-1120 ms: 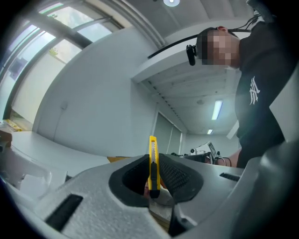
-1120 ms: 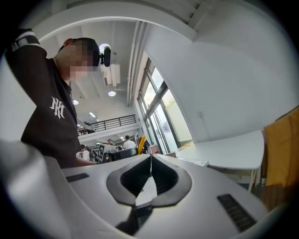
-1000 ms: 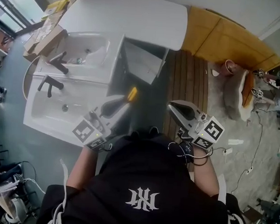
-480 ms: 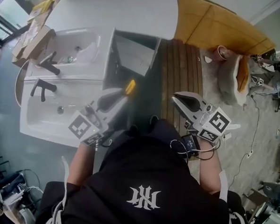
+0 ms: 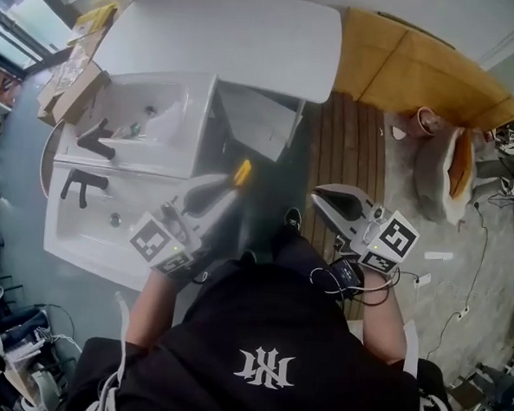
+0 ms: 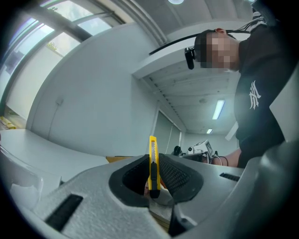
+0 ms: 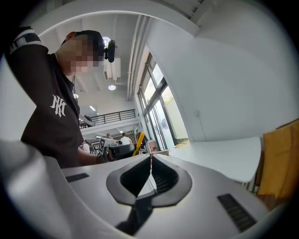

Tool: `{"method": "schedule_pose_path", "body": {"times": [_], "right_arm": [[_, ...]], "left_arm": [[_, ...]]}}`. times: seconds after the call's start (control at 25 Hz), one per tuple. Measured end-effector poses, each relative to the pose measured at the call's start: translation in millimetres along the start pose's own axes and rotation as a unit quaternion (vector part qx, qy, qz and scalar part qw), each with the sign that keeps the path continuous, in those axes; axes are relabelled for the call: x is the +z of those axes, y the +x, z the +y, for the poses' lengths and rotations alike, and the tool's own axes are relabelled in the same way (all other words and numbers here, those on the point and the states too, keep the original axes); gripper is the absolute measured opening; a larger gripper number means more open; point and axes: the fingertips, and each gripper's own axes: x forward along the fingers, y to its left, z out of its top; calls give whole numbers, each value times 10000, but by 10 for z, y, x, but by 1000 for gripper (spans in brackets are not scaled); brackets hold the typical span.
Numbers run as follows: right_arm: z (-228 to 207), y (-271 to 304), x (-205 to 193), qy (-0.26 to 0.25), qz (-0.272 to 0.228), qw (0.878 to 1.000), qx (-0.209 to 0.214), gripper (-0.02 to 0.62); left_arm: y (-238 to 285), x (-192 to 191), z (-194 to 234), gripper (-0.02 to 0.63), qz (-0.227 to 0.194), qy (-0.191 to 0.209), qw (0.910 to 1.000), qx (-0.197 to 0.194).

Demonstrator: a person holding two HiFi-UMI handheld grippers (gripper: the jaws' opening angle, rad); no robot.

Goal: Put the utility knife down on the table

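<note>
Between the left gripper's (image 6: 153, 176) clenched jaws the yellow utility knife (image 6: 153, 161) stands upright, held aloft much as a second ago; the right gripper (image 7: 150, 164) is closed on nothing. Lowering seems not to have begun, and the white table (image 5: 224, 33) lies ahead, unreached.

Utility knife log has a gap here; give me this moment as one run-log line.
left gripper: shut on utility knife | right gripper: shut, empty | status: utility knife not yet on white table
</note>
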Motion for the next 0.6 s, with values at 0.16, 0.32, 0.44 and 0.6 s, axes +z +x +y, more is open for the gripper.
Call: {"method": "schedule_pose_path", "body": {"times": [0.16,0.32,0.44,0.6], "right_arm": [[-482,-125,171,42,-50,9997,231,6],[-1009,-331,418,179,-270,9987,394,6],[-1361,-451,522,221,-359,9973,597,6],[-1783,-537,480,266,-333,9971,636,6]], "left_arm": [[472,141,176,61,-12,92,9998,203],[889,298,347,61,-7,127,9984,551],[1106,424,499,61,37,263,9959,860],[1197,671,722,61,-189,308,9930,1120]]}}
